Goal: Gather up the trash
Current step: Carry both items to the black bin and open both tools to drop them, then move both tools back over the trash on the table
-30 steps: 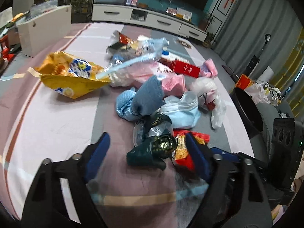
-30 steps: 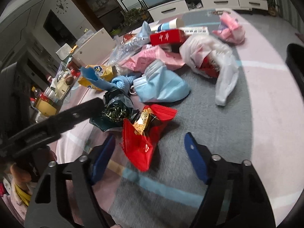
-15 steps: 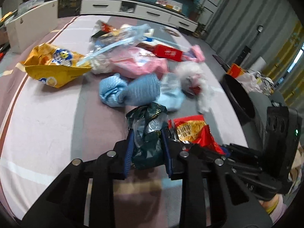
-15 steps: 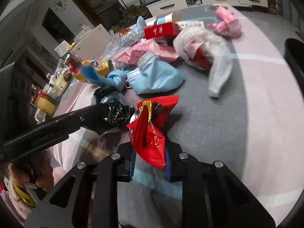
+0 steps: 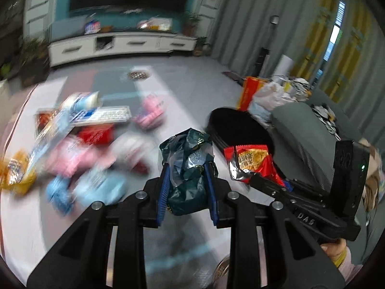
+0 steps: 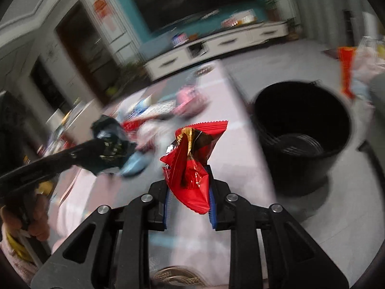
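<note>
My left gripper is shut on a crumpled dark green wrapper and holds it lifted above the table. My right gripper is shut on a red snack wrapper, also lifted. The red wrapper shows in the left wrist view just right of the green one, which shows at the left of the right wrist view. A black trash bucket stands on the floor beside the table's right edge, ahead and right of both grippers; it also shows in the left wrist view.
Blurred trash lies on the striped table: pink packets, blue masks, a yellow chip bag, a red box. A grey sofa with bags is right of the bucket. A white TV cabinet stands far back.
Both grippers, shut on their wrappers half a second ago, have lifted them off the table and swung right toward the black bucket. The views are motion-blurred.
</note>
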The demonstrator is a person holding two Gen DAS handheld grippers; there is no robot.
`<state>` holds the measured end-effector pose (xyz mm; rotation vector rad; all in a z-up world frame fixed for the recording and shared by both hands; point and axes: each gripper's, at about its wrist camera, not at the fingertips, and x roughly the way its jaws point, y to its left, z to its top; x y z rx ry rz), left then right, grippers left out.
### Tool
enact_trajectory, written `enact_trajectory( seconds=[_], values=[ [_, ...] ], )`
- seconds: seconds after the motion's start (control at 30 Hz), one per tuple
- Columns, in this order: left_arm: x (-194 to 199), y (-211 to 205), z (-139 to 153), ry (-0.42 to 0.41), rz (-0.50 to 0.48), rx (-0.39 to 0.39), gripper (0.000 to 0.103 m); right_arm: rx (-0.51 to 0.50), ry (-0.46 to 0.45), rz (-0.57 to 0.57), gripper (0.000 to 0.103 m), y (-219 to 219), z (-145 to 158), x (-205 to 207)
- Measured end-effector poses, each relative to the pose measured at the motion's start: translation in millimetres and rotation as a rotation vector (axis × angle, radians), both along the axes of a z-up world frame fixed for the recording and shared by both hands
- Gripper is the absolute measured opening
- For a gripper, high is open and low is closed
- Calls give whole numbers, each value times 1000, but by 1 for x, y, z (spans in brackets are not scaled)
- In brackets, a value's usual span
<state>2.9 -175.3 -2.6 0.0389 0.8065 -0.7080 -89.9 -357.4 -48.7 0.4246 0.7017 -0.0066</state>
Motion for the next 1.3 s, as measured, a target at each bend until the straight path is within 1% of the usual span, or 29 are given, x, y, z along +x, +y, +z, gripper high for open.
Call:
enact_trajectory(
  seconds=[0.07,0.17,0.27,0.33,0.43,0.53,0.57,0.6,0.63,0.67,0.77,0.87,0.9,0.97,1.03,1.13,1.23,1.3],
  values=[
    [10,-39,6,-17,-52,-6,29,-22,-8,-91,25,-27,0,-2],
    [26,-94,3,-5,-99,1,30,-64,-5,-181,25,-58,-4,1],
    [43,-139,-8,35,-139,4,30,-95,15,-227,26,-81,-14,10],
    [56,-169,-21,60,-151,24,31,-103,31,-236,27,-90,-21,15],
    [68,-192,-42,108,-151,47,31,-111,59,-254,30,-102,-32,23],
    [77,-208,-57,132,-152,74,44,-123,84,-266,36,-115,-41,31],
    [78,-209,-59,126,-153,81,52,-124,90,-271,43,-119,-43,33],
    [77,-210,-60,117,-152,86,61,-128,91,-282,54,-122,-43,33],
    [77,-210,-60,106,-152,85,66,-130,91,-295,59,-124,-43,32],
    [77,-209,-59,101,-151,77,76,-123,88,-301,65,-125,-43,29],
    [76,-200,-56,84,-141,80,78,-93,86,-321,65,-130,-42,23],
    [66,-183,-51,60,-128,91,85,-64,64,-324,66,-128,-35,13],
    [61,-174,-48,45,-124,95,86,-52,57,-316,67,-126,-33,11],
    [49,-150,-44,9,-106,100,89,-33,47,-292,67,-119,-31,6],
    [37,-125,-39,-7,-78,97,90,-19,44,-258,68,-107,-29,0],
    [23,-81,-36,-13,-31,100,92,12,42,-203,69,-88,-26,-2],
    [7,-30,-33,-22,23,95,93,5,54,-153,69,-65,-24,-3],
    [-3,12,-27,-12,70,66,93,8,68,-108,70,-48,-23,-1]
  ],
)
